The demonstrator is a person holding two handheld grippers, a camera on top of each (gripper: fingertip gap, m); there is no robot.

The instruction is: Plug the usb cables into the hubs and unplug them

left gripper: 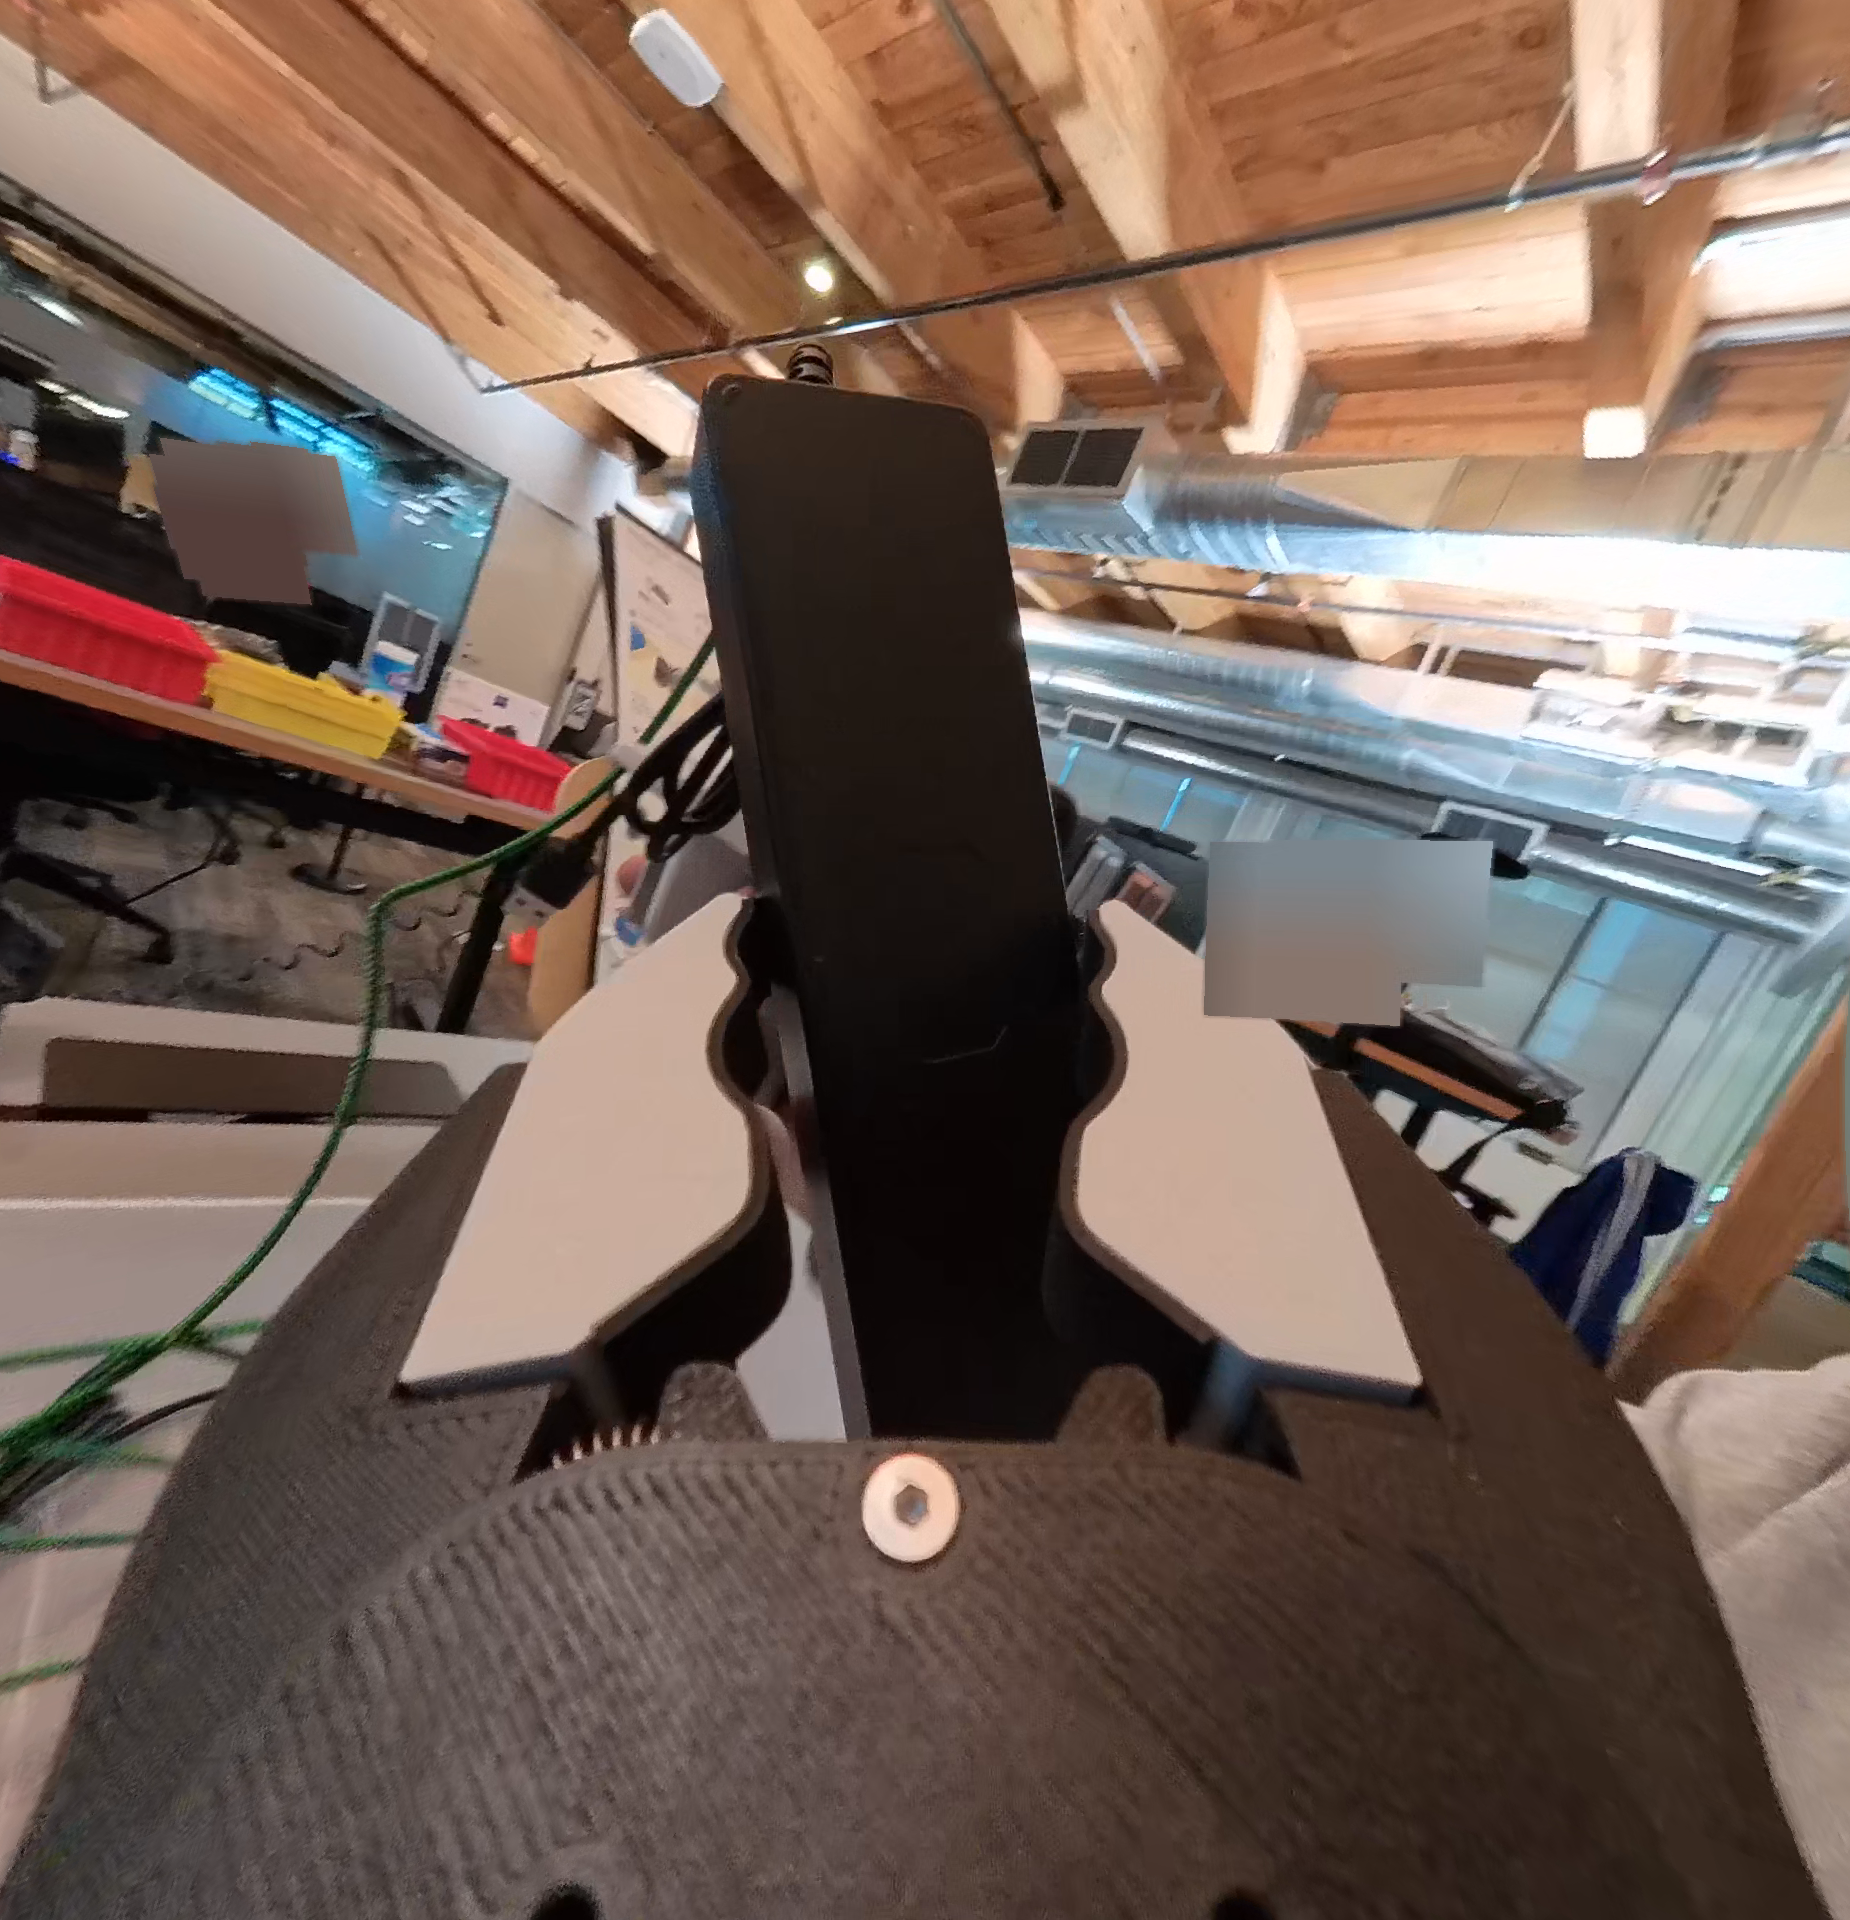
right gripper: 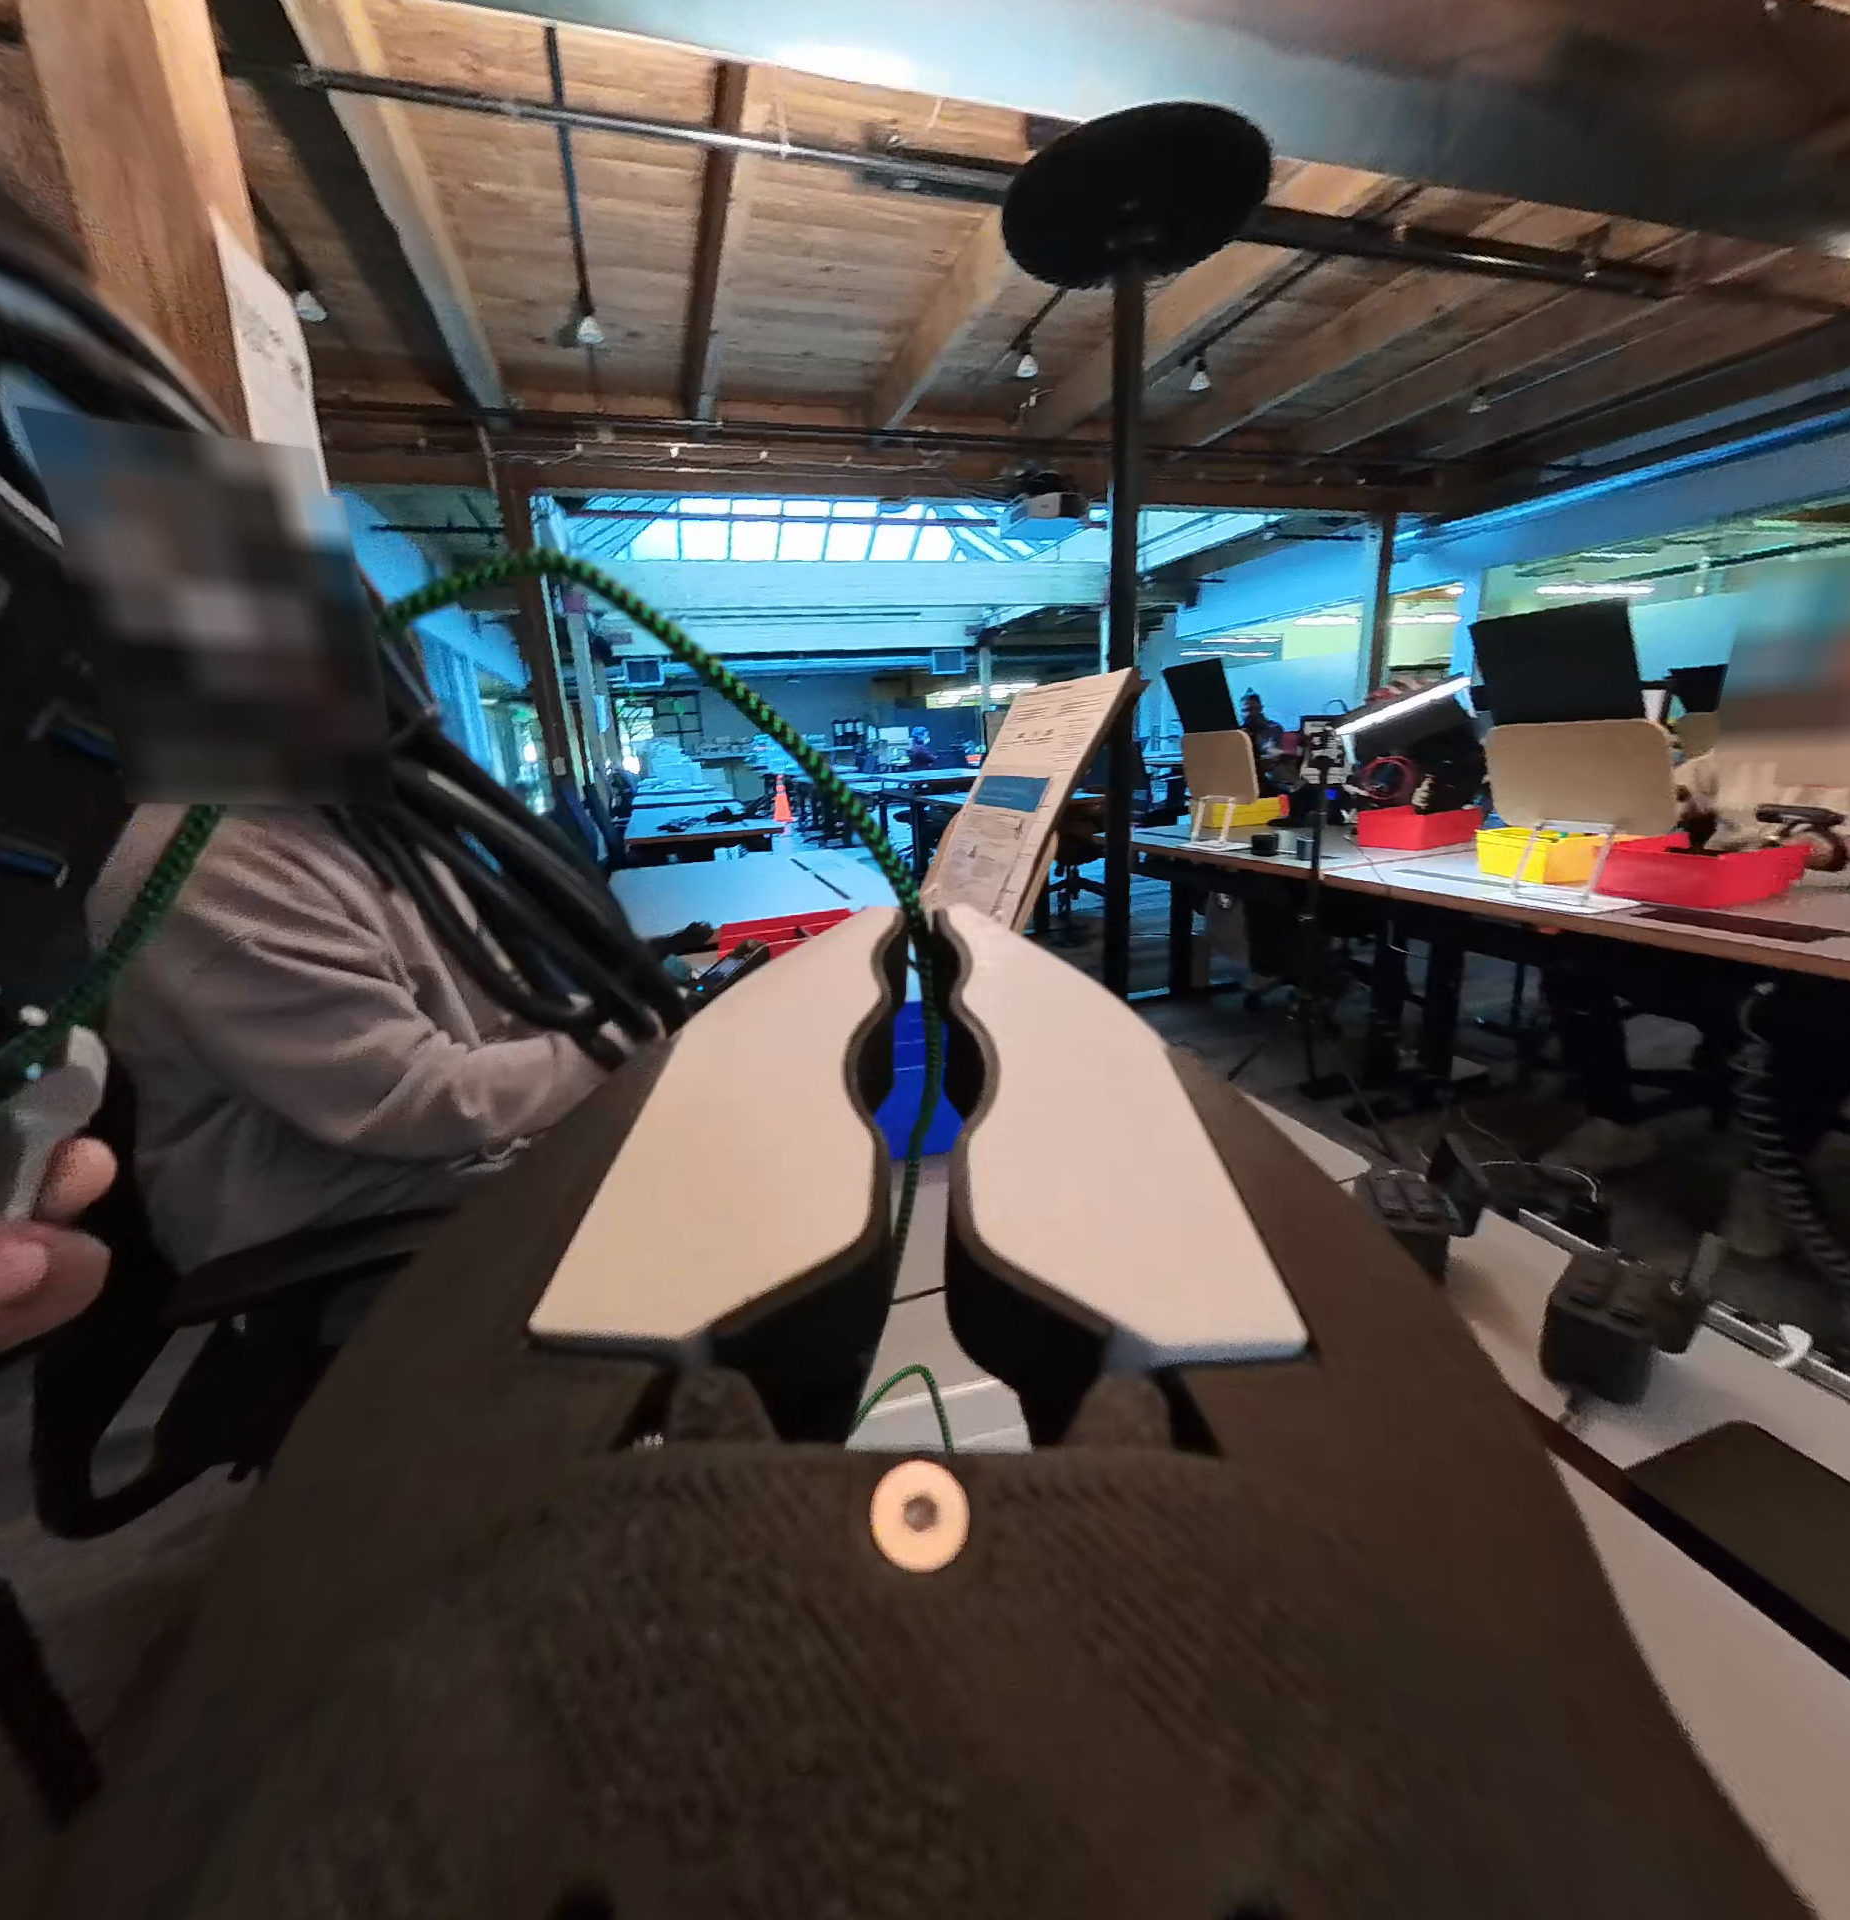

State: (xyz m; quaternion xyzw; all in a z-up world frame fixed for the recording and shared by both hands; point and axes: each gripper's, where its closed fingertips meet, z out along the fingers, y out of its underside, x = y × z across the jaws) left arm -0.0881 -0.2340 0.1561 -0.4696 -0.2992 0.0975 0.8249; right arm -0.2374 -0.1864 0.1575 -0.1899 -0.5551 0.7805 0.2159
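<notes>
My left gripper (left gripper: 916,914) is shut on a long black USB hub (left gripper: 859,727) and holds it up, pointing toward the ceiling. Its black cable bundle (left gripper: 682,779) hangs behind it on the left. A green braided USB cable (left gripper: 365,1039) trails down to the white table at the left. My right gripper (right gripper: 923,920) is shut on the green braided USB cable (right gripper: 734,686), which arches from between the fingertips over to the left edge. There the hub (right gripper: 27,790) shows its blue ports, and a person's fingers (right gripper: 38,1216) hold a silver plug.
A person in a grey sleeve (right gripper: 308,1018) sits close on the left. Black cables (right gripper: 505,914) hang beside the hub. A white table (right gripper: 1679,1507) carries black adapters (right gripper: 1617,1320). Tables with red and yellow bins (right gripper: 1617,852) stand behind. A black pole (right gripper: 1123,623) rises ahead. Across from one pair of fingers to the other is roughly 15 centimeters.
</notes>
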